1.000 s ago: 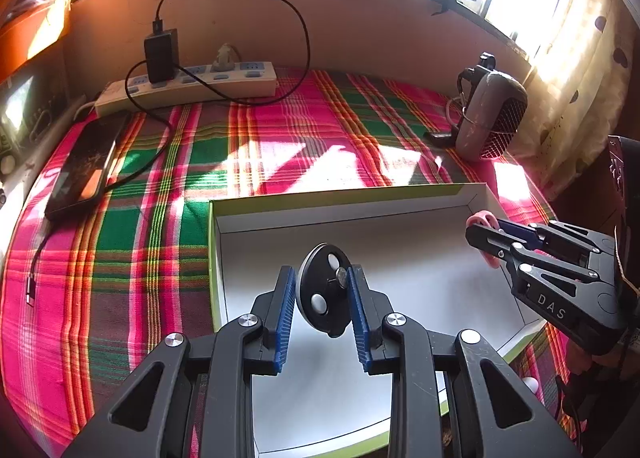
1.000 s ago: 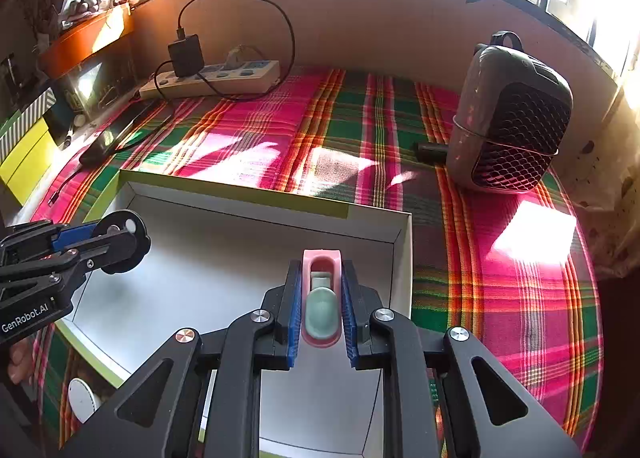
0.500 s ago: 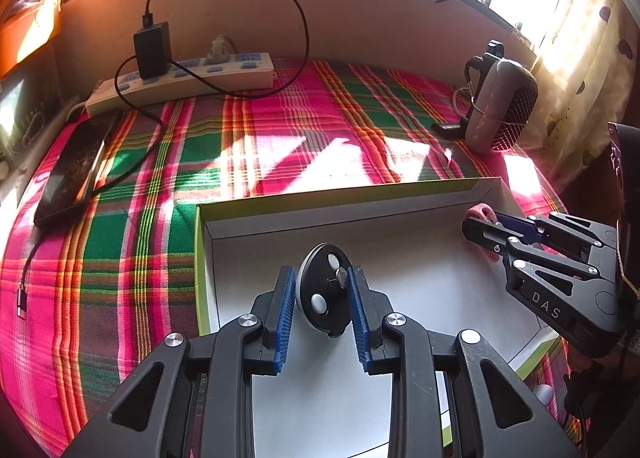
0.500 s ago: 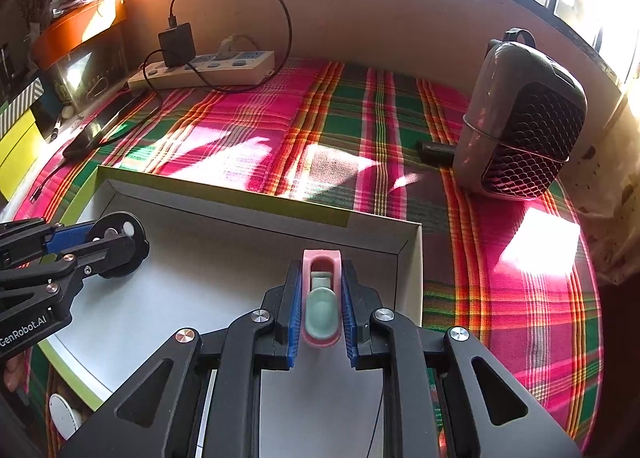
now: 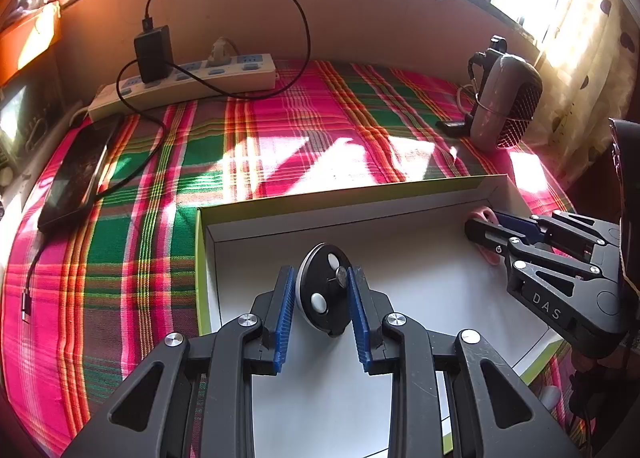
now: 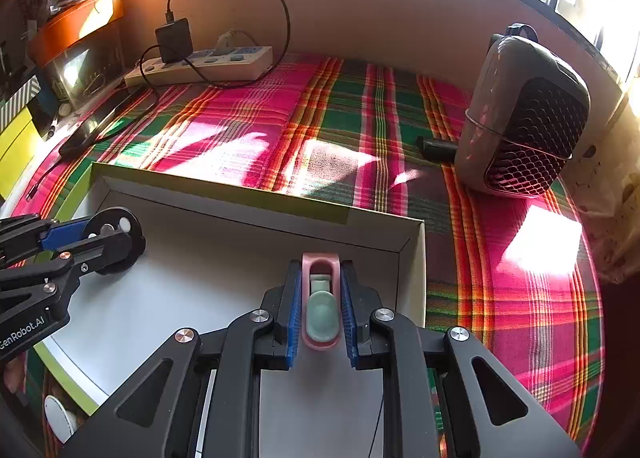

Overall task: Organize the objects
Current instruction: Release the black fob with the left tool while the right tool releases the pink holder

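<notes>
1. Over the white box point(image 5: 400, 214) on the plaid cloth point(image 5: 280, 130), I hold my left tool point(image 5: 322, 294) clamped on a black disc point(image 5: 324, 290), edge-on, above the box floor near its left wall.
2. My right tool point(image 6: 320, 308) is closed tight on a pink clip with a pale green insert point(image 6: 320, 298), above the box's far right corner.
3. Risk: the disc is pinched across its thin faces and stands upright. If I let go from this height, I judge it may roll or tip across the smooth floor.
4. Risk: the clip sits close to the box wall, so lowering it carelessly could catch the rim and shove the light box over the cloth.
5. Both tools share one box; moving them together could knock them.
6. The cloth covers the tabletop; a power strip point(image 5: 184, 78) with a charger, a phone point(image 5: 76, 174) and a small heater point(image 6: 520, 118) sit near the wall, under bright windows that throw hard glare.
</notes>
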Demonstrator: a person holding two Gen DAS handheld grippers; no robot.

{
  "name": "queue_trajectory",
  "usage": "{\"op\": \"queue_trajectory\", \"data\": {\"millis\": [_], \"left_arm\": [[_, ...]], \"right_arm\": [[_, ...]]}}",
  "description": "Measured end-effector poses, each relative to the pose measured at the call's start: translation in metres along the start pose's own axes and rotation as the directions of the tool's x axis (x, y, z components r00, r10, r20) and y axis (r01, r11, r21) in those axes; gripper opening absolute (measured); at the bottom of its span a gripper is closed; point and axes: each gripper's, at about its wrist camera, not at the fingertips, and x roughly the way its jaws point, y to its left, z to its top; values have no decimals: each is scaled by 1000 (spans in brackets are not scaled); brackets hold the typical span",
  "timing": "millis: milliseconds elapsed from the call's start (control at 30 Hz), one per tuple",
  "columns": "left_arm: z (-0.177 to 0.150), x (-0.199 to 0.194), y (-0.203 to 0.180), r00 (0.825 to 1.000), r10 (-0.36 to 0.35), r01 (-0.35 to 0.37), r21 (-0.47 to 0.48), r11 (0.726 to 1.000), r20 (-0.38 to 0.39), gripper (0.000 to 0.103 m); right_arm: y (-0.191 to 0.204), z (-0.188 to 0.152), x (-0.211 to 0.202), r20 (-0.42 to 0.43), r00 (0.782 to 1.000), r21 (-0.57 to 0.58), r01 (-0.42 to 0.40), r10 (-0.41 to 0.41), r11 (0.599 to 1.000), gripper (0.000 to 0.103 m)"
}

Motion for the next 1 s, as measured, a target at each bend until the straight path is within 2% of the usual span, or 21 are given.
{"op": "queue_trajectory", "data": {"millis": [300,433,633,733,1000], "left_arm": [[0,0,0,1000,0,0,-1,1000,0,25],[0,0,0,1000,7,-7,-3,1000,2,26],[-1,-3,1,1000,8,-8,-10,1000,5,29],[-2,-5,2,1000,7,-7,-13,1000,7,30],[-9,-18,0,1000,4,-4,-15,1000,30,31]], "right_arm": [[0,-2,-1,3,1000,-4,6,-6,1000,22],[0,-2,-2,5,1000,-3,9,-9,1000,34],[1,-4,-5,12,1000,-1,5,-5,1000,37],[2,-5,-8,21,1000,0,2,-2,1000,44],[4,-8,-20,39,999,5,5,-6,1000,44]]}}
